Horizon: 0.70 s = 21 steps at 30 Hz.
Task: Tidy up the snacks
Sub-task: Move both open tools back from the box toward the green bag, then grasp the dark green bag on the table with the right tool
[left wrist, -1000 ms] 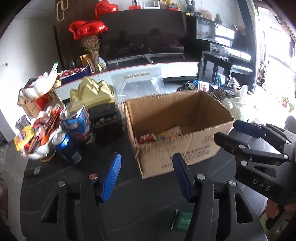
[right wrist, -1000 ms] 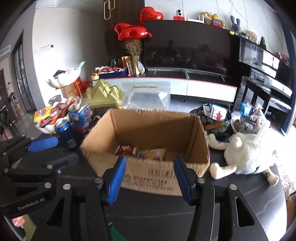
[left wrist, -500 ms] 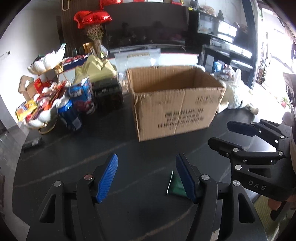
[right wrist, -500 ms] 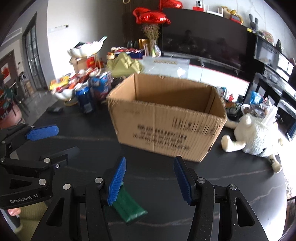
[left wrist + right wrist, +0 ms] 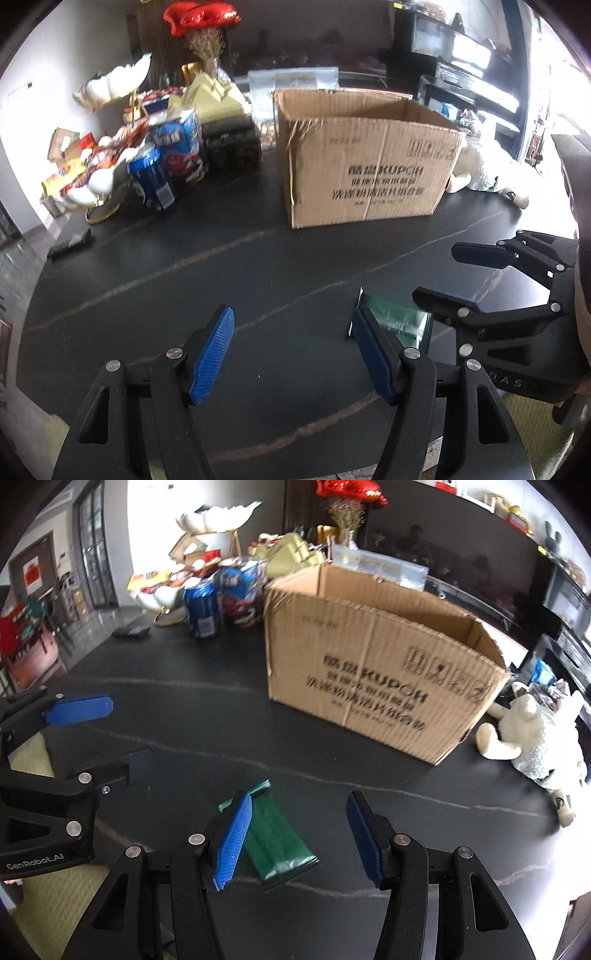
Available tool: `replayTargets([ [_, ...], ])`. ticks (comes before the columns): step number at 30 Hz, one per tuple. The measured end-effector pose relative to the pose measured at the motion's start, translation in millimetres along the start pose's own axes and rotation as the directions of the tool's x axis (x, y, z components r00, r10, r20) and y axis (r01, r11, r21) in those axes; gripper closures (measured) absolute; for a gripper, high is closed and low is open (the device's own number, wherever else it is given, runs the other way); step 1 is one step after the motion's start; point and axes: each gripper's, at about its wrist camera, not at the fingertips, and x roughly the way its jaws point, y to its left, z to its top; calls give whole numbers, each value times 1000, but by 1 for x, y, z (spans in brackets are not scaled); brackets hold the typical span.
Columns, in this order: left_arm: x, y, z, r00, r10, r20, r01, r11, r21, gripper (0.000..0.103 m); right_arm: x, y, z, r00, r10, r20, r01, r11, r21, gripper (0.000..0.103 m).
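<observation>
A green snack packet (image 5: 279, 840) lies flat on the dark table near its front edge; it also shows in the left wrist view (image 5: 400, 319). My right gripper (image 5: 295, 836) is open just above and behind it, its left pad at the packet's left edge. My left gripper (image 5: 295, 350) is open and empty to the packet's left. An open cardboard box (image 5: 373, 661) stands further back; it shows in the left wrist view too (image 5: 364, 157). Its inside is hidden from here.
Snack bags and a blue can (image 5: 153, 181) crowd the far left with a white dish (image 5: 92, 182) of sweets. A black box (image 5: 231, 147) stands beside them. A white plush toy (image 5: 537, 734) lies right of the cardboard box. A dark flat object (image 5: 131, 630) lies far left.
Both grippers have pulled back from over the box and come down low near the table's front edge. The green packet now lies between the right gripper's fingers.
</observation>
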Motion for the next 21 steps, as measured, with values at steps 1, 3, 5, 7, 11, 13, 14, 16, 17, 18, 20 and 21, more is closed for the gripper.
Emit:
replayTargets([
  [1, 3, 1, -3, 1000, 2, -10, -2, 1000, -5, 37, 4, 2, -1, 1000, 4, -10, -4, 1000, -10, 41],
  [3, 7, 3, -8, 1000, 5, -23, -6, 1000, -13, 37, 11, 8, -3, 999, 14, -34, -15, 999, -30, 41],
  [5, 12, 6, -12, 999, 6, -39, -7, 1000, -20, 37, 18, 12, -6, 998, 25, -59, -28, 998, -51, 41],
  [7, 17, 8, -16, 998, 9, -54, -10, 1000, -25, 37, 25, 16, -9, 996, 22, -82, -28, 997, -72, 41],
  [11, 24, 10, -22, 997, -1, -79, -2, 999, -37, 37, 38, 23, -13, 991, 33, -132, -47, 993, -112, 41],
  [13, 28, 11, -24, 996, 3, -86, -6, 999, -35, 37, 43, 24, -14, 989, 24, -145, -42, 991, -128, 41],
  [14, 29, 11, -25, 996, 5, -88, -8, 999, -35, 37, 46, 25, -15, 988, 25, -153, -47, 989, -137, 41],
  [16, 32, 12, -25, 996, 2, -95, -5, 999, -40, 37, 52, 28, -15, 985, 24, -173, -52, 986, -161, 37],
  [17, 33, 13, -26, 995, 0, -98, -4, 999, -43, 37, 54, 29, -16, 985, 16, -172, -46, 984, -171, 36],
  [18, 34, 13, -26, 995, 1, -101, -6, 999, -44, 37, 56, 31, -16, 985, 4, -172, -36, 983, -182, 36],
  [20, 37, 14, -27, 994, 2, -107, -7, 999, -48, 37, 63, 32, -16, 982, 2, -190, -40, 980, -193, 35],
  [21, 38, 14, -27, 994, 1, -111, -6, 999, -51, 37, 65, 32, -16, 980, 6, -198, -45, 981, -190, 35],
])
